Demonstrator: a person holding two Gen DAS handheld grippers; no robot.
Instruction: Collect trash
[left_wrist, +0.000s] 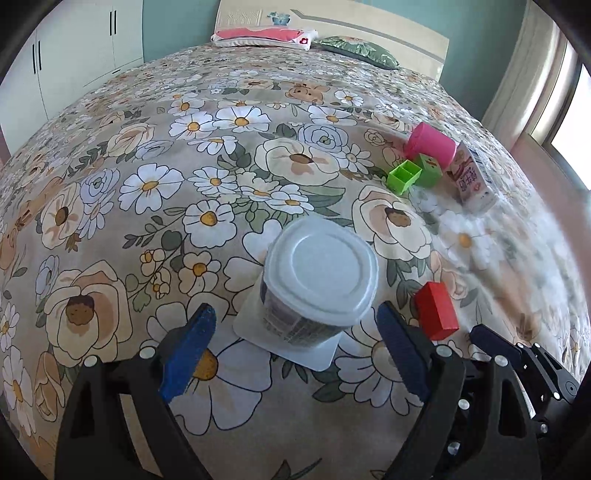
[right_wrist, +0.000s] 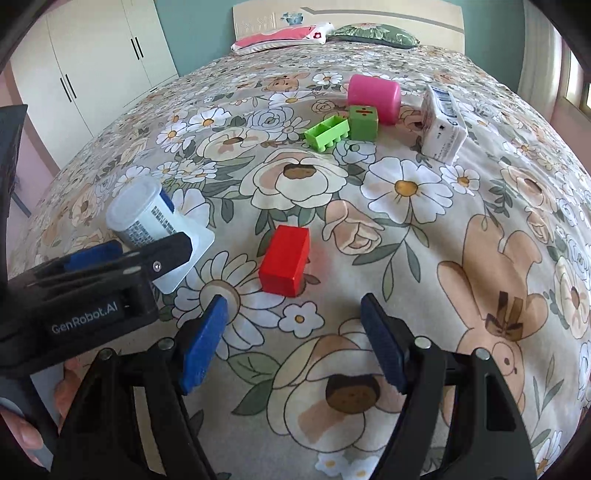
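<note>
Lying tipped, ribbed plastic yogurt cup (left_wrist: 317, 284), floral bedspread (left_wrist: 147, 184), blue-padded left tool (left_wrist: 295, 332) wide apart

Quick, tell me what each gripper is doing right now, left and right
Left gripper: open, fingers on either side of the upturned yogurt cup, not gripping it.
Right gripper: open, empty, just short of the red block.

The bedspread (right_wrist: 424, 258) is beige with white daisies, cream roses and tan rabbits. On it: a red block (right_wrist: 284, 260), two green blocks (right_wrist: 364, 122), a pink cylinder (right_wrist: 373, 96), a white cup (left_wrist: 317, 280).
</note>
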